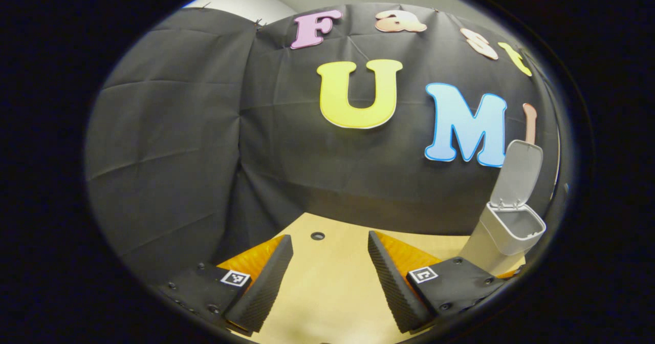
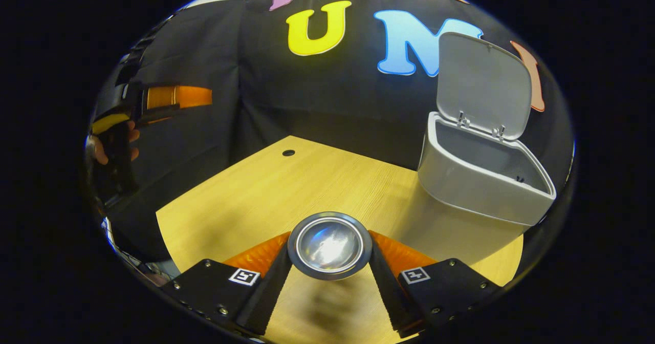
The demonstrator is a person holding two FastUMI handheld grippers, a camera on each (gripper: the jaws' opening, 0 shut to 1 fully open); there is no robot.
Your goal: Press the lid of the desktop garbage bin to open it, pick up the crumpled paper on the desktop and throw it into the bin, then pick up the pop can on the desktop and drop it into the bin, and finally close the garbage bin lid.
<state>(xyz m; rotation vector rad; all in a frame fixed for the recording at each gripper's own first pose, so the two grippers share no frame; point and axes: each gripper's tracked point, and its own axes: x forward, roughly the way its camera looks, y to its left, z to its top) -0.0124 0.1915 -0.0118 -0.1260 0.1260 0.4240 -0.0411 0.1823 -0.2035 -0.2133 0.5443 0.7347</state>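
Two steps remain, we judge: our right gripper (image 2: pixel 330 262) pinches the pop can (image 2: pixel 329 245), the bin (image 2: pixel 476 180) lid (image 2: pixel 481 85) stands open, left gripper (image 1: pixel 330 277) spread.

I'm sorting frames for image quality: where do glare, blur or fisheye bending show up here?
Right gripper view: bright glare on the pop can base held in the right gripper, with a blurred shadow on the desktop beneath; the garbage bin bulges near the edge. Left gripper view: sharp, the bin leans inward, and the left gripper casts a soft shadow.

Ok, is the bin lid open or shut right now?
Open. The grey plastic desktop bin has its hinged grey lid standing upright behind the rim, with the inside wall visible.
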